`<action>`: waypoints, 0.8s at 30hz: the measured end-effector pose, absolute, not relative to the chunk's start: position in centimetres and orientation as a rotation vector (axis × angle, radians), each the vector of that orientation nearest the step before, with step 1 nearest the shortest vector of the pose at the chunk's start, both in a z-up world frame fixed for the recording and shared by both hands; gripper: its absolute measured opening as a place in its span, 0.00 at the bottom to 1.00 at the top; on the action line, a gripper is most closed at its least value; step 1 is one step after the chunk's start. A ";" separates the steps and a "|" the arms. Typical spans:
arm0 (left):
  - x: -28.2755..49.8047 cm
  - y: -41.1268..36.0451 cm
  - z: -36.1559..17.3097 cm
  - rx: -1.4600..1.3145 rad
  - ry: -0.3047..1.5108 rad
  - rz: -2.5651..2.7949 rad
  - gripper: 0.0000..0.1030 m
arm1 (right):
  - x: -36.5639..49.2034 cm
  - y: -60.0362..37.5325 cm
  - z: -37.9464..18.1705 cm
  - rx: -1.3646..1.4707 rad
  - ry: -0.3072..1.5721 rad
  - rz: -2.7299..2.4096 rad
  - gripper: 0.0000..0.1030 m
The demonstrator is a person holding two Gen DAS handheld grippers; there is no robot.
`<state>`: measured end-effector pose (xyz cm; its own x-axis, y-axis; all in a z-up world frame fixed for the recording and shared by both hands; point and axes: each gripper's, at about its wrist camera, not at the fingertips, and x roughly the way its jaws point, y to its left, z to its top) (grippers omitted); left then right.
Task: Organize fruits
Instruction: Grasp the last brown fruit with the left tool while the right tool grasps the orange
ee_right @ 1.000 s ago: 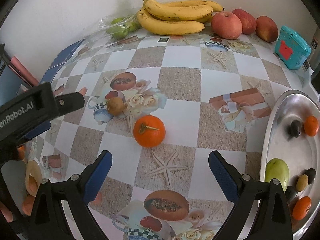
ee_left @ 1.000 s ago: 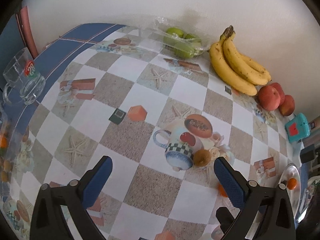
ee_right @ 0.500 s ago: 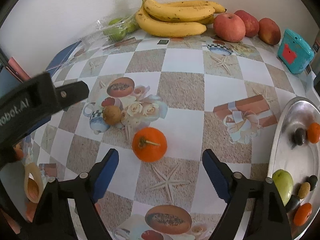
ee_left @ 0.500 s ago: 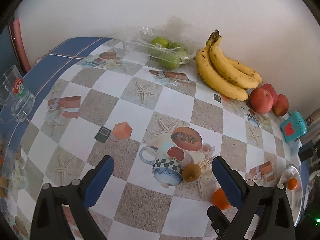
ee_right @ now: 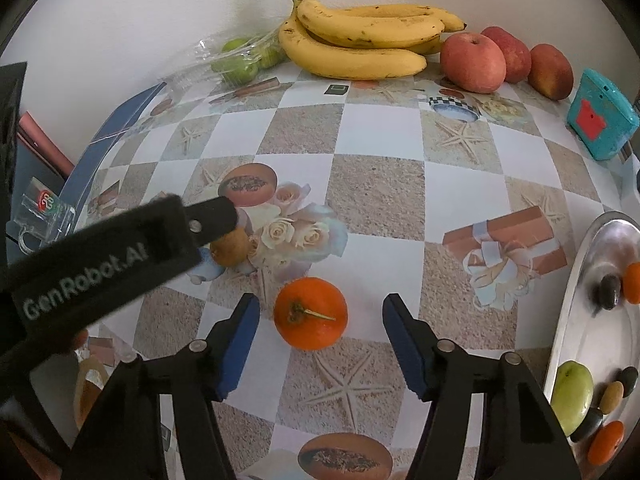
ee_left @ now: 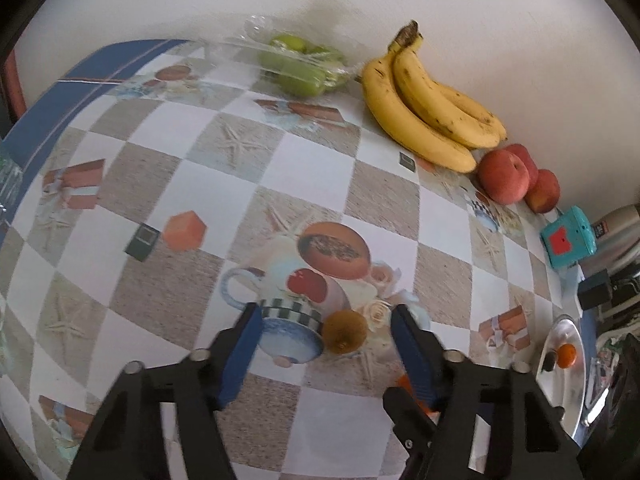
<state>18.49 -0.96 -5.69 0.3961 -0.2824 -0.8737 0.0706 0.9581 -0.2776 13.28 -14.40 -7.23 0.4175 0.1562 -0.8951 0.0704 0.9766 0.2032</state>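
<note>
Kiwi point(ee_left: 345, 330): on the patterned surface point(ee_left: 168, 292), now between the left gripper point(ee_left: 326, 344) fingers, which were spread wide a second ago and are closing, not yet touching it. Bananas point(ee_left: 424, 108) and apples point(ee_left: 506, 176) lie by the wall.

Orange point(ee_right: 311, 313): on the surface between the right gripper point(ee_right: 320, 336) fingers, likewise narrowing from wide, gaps on both sides. Metal tray point(ee_right: 576, 280) at right already holds small fruit. Both grasps appear imminent; transfer to the tray likely follows.

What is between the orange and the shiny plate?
Nothing real: the right wrist view shows only bare tablecloth, with a printed gift box on it, between the orange and the shiny plate.
</note>
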 end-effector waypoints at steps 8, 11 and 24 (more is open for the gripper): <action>18.5 -1.7 -6.2 -0.206 1.177 -0.262 0.30 | 13.2 -14.6 -7.2 0.232 1.146 0.059 0.50; 18.4 -1.8 -6.2 -0.206 1.180 -0.269 0.27 | 13.2 -14.7 -7.2 0.239 1.151 0.061 0.50; 18.3 -1.7 -5.9 -0.199 1.191 -0.249 0.27 | 12.9 -14.8 -7.0 0.271 1.156 0.075 0.45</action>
